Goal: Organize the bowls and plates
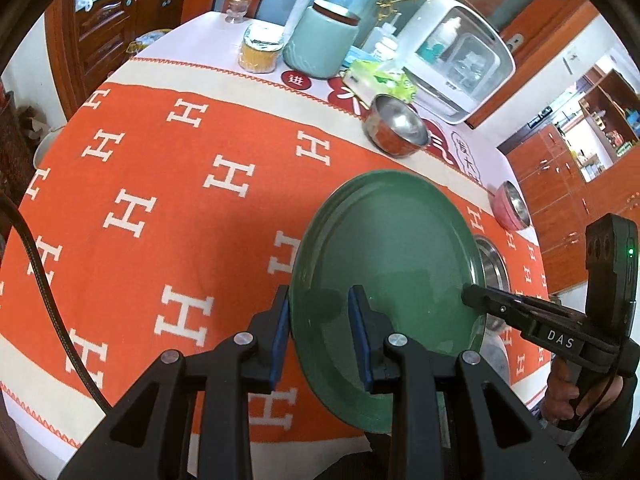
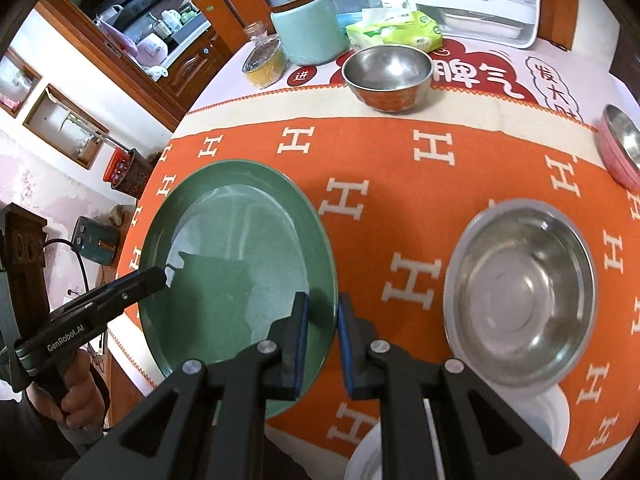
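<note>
Left gripper (image 1: 318, 334): fingers straddled the green plate's (image 1: 384, 256) near-left rim, not closed.
Right gripper (image 2: 323, 334): fingers bracketed its right rim, gaps showing.
Plate: on the bench (image 1: 160, 152), beside a steel bowl (image 2: 520, 292).

Bright, even indoor daylight, both views sharp at the centre.

Strong fisheye bending throughout: tablecloth (image 1: 168, 184) bulging like a dome, cabinets curling along the rim, black vignette in all corners. Washed-out highlights at far right of the left wrist view and upper left of the right wrist view (probably windows, too blown out to tell). Pale sheen across the green plate (image 2: 240, 256), with a dark reflected shape in its middle. Soft glare inside the steel bowl (image 2: 520, 296). Faint, diffuse shadows only. Slight softness and colour fringing toward the edges; near fingers (image 1: 280, 340) crisp.
</note>
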A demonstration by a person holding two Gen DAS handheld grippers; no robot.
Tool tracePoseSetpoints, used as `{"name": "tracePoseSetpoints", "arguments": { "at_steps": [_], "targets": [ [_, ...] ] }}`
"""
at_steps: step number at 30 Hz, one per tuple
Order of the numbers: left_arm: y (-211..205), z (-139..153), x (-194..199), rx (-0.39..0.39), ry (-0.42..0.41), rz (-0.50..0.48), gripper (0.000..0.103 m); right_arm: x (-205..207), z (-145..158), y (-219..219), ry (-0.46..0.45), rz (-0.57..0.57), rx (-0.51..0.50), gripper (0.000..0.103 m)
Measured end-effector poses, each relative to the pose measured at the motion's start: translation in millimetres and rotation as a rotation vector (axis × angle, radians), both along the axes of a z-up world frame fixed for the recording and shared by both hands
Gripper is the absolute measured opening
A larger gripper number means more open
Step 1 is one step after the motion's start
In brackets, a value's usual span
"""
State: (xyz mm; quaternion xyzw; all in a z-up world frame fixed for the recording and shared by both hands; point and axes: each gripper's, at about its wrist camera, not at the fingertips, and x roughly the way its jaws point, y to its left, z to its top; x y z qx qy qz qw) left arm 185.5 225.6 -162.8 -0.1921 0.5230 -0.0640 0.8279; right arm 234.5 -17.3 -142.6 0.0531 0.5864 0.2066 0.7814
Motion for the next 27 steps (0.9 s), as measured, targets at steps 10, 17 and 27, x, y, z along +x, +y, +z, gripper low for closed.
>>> {"name": "tracePoseSetpoints", "arguments": {
  "at_steps": [10, 17, 27],
  "targets": [
    [-29.4, 22.0, -30.0, 0.016, -0.026, -0.068, 0.026, -39.7, 6.9, -32.1, 0.006, -0.052, 0.023, 0.014],
    [-55.4, 26.6, -48.4, 0.026, -0.011, -0.123, 0.026, -62.7, 8.9, -57.2, 0.006, -0.095, 0.035, 0.014],
    [-97.7, 20.2, -65.7, 0.043, 0.027, -0.213, 0.026, -96.6, -0.1, -97.4, 0.023, -0.18, 0.044, 0.014]
  ]
}}
